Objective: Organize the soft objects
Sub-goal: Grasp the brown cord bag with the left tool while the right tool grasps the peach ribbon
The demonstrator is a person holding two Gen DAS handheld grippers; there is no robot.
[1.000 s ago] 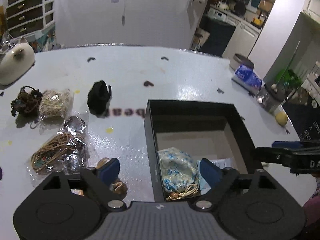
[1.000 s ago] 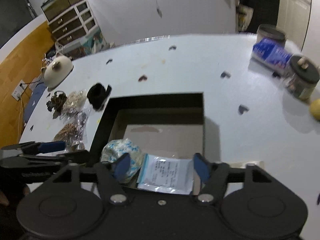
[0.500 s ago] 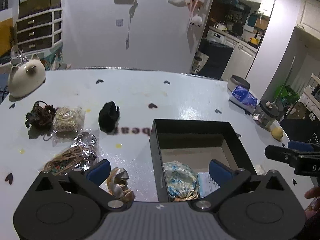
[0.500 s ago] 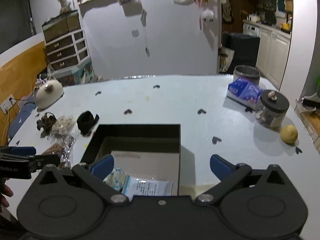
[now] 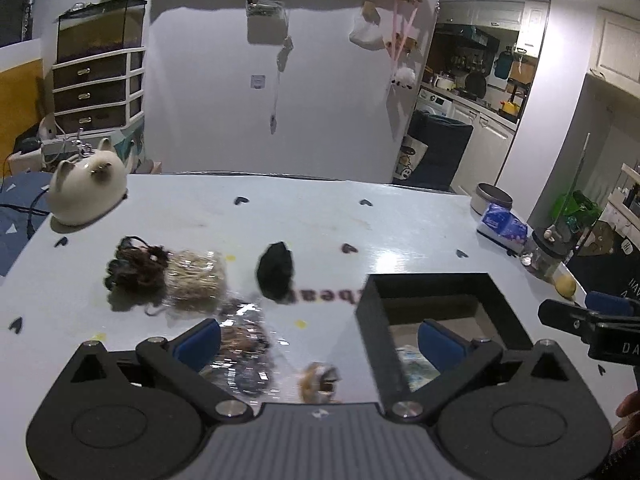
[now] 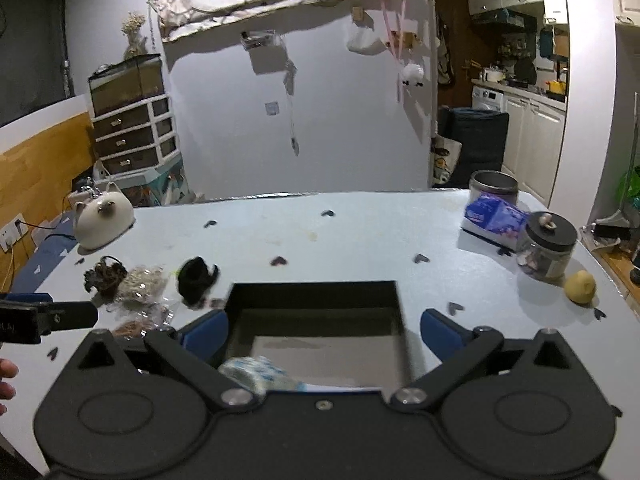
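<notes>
- So, task looked partly done: black box (image 5: 442,292) on the white table (image 5: 320,220) already held a blue-white drawstring pouch (image 6: 256,372) and a pale flat packet (image 6: 340,389) beside it, both low in the near end.
- Left outside, to the box's left: dark brown yarn-like bundle (image 5: 134,270), bagged pale cord bundle (image 5: 196,274) touching it, black soft lump (image 5: 275,270) nearer the box, a shiny crinkled bag w/ tan cords (image 5: 244,346) and a small brownish ribbon-like knot (image 5: 318,376) closest to the camera. Blur was heavy on those last two, so what they are is prob. a guess.
- Left gripper (image 5: 320,340): jaws spread wide, nothing between them, held above the table over the shiny bag and box's left wall.
- Right gripper (image 6: 320,330): also spread wide and empty, hovering above the box w/ its near end under the tongs.
- Vs 1 s earlier: both grippers had risen and pulled back; then they sat low, left jaws astride the pouch and right jaws astride the packet inside the box, narrower.
- Vs 0.5 s earlier: more of the room and far wall showed, table things looked smaller; the loose items themselves hadn't shifted.
- Judgement: approx. two items in, five to go; the knot or shiny bag seemed the nearest pick for the left tongs.
</notes>
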